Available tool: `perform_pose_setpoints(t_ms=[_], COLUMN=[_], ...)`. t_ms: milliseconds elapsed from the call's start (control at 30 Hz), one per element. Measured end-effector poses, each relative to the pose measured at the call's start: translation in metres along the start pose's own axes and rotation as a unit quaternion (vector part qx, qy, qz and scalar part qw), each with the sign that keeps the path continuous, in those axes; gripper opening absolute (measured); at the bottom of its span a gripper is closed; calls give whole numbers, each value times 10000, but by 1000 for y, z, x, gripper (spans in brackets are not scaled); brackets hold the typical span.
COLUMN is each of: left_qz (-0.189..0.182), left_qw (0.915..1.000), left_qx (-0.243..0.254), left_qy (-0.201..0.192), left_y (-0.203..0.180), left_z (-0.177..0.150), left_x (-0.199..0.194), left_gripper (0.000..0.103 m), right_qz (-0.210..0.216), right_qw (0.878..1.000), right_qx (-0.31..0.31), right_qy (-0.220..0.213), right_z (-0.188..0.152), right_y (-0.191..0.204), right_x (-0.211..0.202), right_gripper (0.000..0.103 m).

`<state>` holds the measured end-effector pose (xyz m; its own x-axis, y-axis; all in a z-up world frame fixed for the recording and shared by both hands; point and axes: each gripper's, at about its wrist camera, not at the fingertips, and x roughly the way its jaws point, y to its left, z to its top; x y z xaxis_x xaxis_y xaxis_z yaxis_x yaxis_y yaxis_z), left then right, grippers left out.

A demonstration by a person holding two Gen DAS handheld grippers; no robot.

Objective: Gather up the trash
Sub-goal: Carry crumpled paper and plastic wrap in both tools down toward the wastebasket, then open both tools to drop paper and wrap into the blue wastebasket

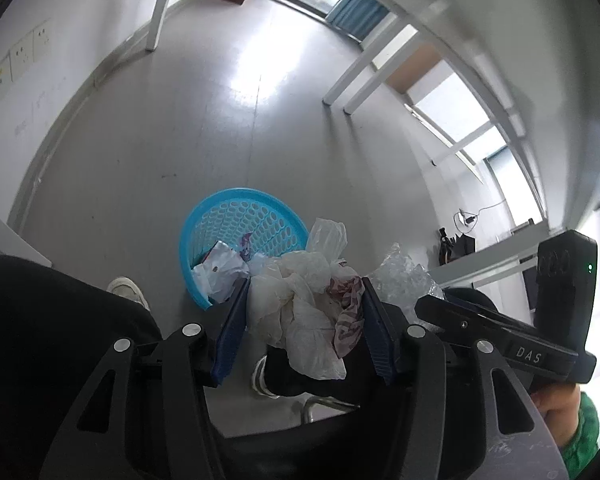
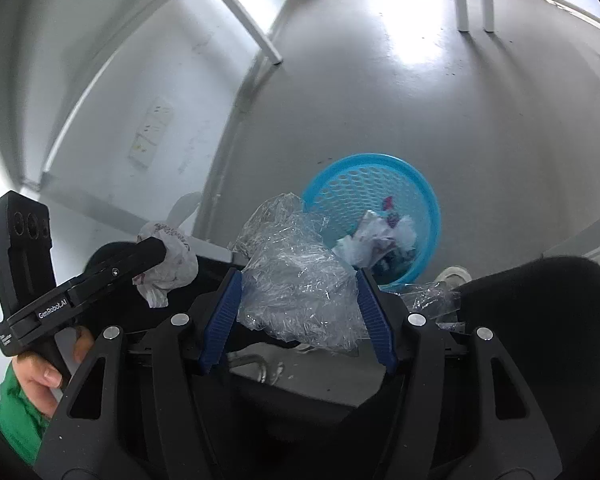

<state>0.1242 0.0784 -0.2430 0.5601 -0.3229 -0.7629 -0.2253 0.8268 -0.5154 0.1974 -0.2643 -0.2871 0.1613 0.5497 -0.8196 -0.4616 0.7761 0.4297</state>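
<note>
My left gripper (image 1: 304, 300) is shut on a crumpled white plastic bag (image 1: 300, 312) with a reddish print and holds it in the air. My right gripper (image 2: 298, 292) is shut on a wad of clear crinkled plastic wrap (image 2: 300, 280), also in the air. A blue perforated plastic basket (image 1: 260, 216) stands on the floor just beyond both grippers; it also shows in the right wrist view (image 2: 380, 184). Several pieces of paper and plastic trash (image 2: 380, 236) lie in it. Each gripper shows in the other's view, the right one with its wrap (image 1: 404, 276) and the left one with its bag (image 2: 168, 264).
A grey floor (image 1: 220, 120) stretches beyond the basket. White table legs (image 1: 352, 80) stand further off, and a white wall (image 2: 160, 100) runs along one side. The person's dark trousers and white shoes (image 1: 128, 288) are below the grippers. A black chair seat (image 2: 540, 320) is close by.
</note>
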Motion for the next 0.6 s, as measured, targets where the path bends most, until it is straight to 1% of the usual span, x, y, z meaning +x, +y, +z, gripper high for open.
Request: perform_pose_setpoints(t_ms=[100,267,500,600], left_qz=[75,194,292,414], left_qw=[9999,9994,9968,9961], left_qx=[-90,-135,-530,-517], left_qy=[115,253,524,588], left_y=[7,12,28,30], left_z=[8,20,39,46], left_x=[16,42,81,95], left_gripper=[53,53,53,53], right_qz=[-132,-201,-291,-357], right_qw=[9999,9995,9985,9977], right_qx=[67,127,256,309], right_qy=[64,221,376,485], right_z=[9,26,44,52], right_y=[-8,-18,-33,-38], right_x=[14,35,63,80], right_gripper=[55,56,56,56])
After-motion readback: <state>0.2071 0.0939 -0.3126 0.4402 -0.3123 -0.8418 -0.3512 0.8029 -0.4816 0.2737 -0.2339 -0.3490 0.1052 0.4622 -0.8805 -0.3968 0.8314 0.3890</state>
